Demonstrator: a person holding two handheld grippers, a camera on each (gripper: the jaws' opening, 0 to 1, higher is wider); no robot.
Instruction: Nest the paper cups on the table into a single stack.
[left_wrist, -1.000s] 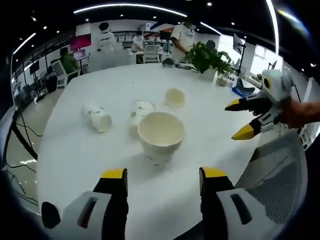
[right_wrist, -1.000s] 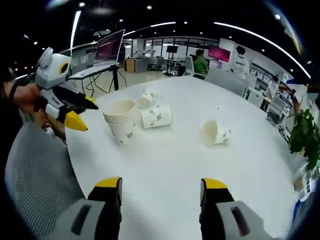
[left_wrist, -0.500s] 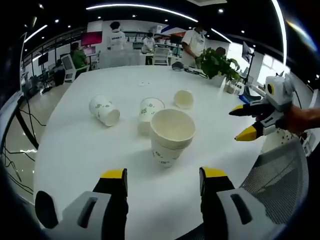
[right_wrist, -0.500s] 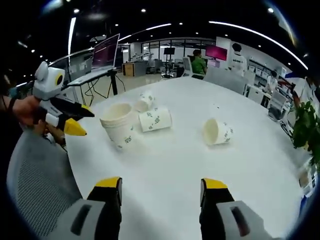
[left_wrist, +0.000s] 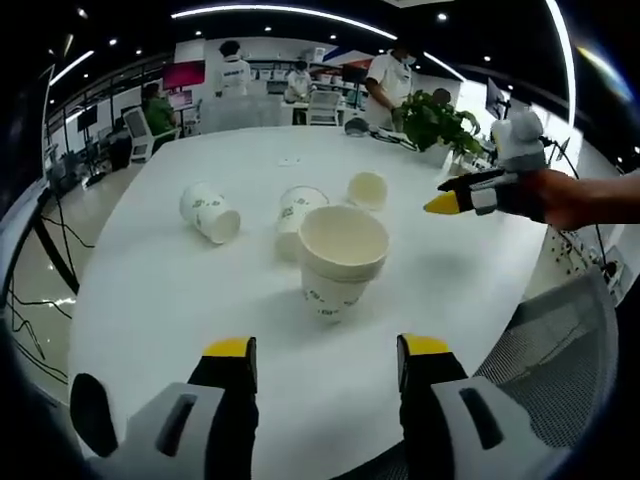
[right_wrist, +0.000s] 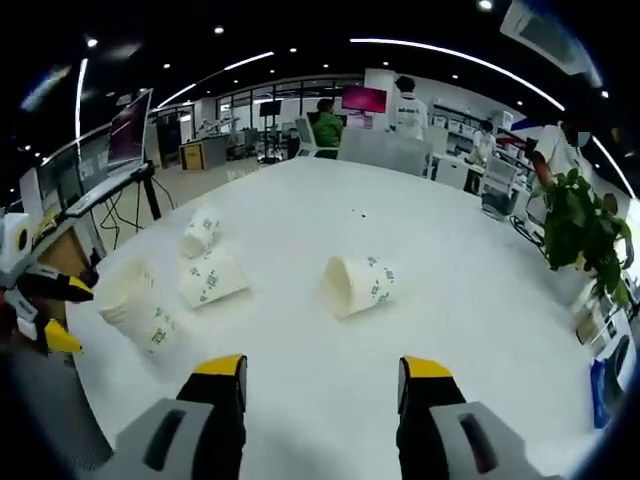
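White paper cups lie scattered on the round table (left_wrist: 150, 300). An upright stack of cups (left_wrist: 340, 262) stands near my edge of the table, and three loose cups lie on their sides further in: one cup (left_wrist: 210, 212) off to the left, a second (left_wrist: 296, 214) just behind the stack, a third (left_wrist: 368, 190) beyond it towards the plant (left_wrist: 432, 118).

My left claw (left_wrist: 320, 360) hangs open and empty in front of the stack. My right claw (right_wrist: 320, 378) is open too, empty, pointing at the third cup (right_wrist: 358, 284).

I judge these cups very light, thin-walled and easily crushed, and apt to roll or skid if nudged. I would pinch one softly across the wall near the stiffer rolled rim, with one jaw inside the mouth.
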